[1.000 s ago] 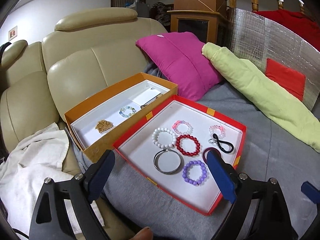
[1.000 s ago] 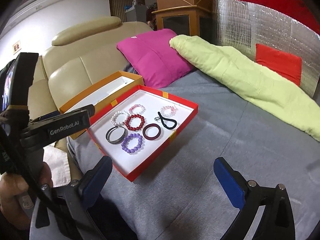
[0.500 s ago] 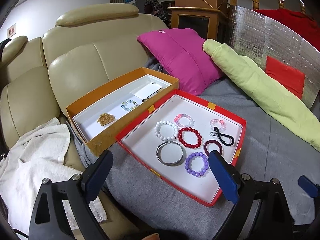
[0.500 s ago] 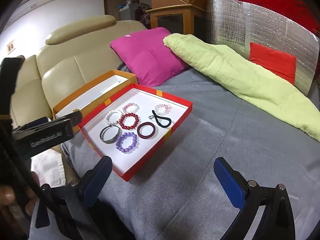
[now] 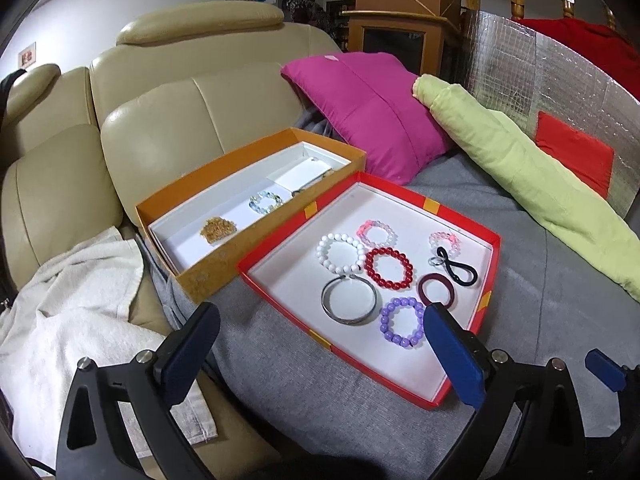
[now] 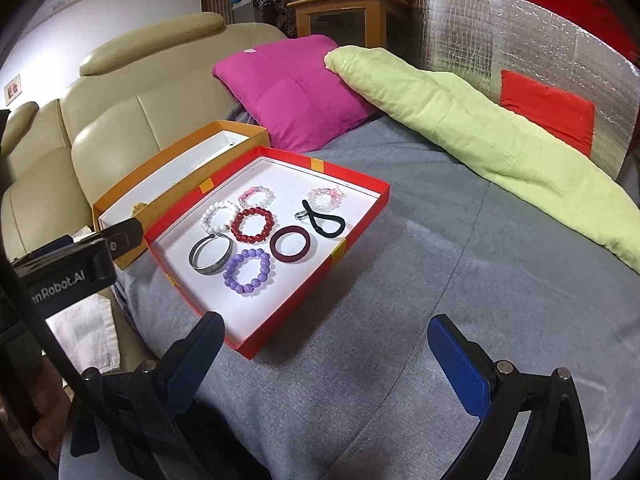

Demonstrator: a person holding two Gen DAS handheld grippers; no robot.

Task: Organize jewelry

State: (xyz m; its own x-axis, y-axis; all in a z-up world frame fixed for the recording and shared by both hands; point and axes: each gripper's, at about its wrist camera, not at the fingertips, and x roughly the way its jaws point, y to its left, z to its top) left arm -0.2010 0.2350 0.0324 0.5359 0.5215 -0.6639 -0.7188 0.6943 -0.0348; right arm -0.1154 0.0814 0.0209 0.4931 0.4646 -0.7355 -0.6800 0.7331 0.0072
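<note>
On the grey blanket [image 6: 440, 280] in front of you lies the red tray [image 5: 492, 268], holding the jewelry: a white bead bracelet [image 5: 340, 253], a red bead bracelet [image 5: 389, 268], a purple bead bracelet [image 5: 402, 322], a silver bangle [image 5: 349, 299], a dark maroon band [image 5: 436, 290], a black hair tie [image 5: 456, 268] and two pink bead bracelets [image 5: 378, 232]. Just beside the tray's left edge stands the orange box [image 5: 200, 276], containing a pale bead bracelet [image 5: 265, 202] and a gold chain [image 5: 217, 230]. Your left tool [image 5: 320, 340] hangs above the tray's near edge, jaws wide, holding nothing. Your right tool [image 6: 320, 356] hangs over the blanket near the tray's near corner, jaws wide and empty.
</note>
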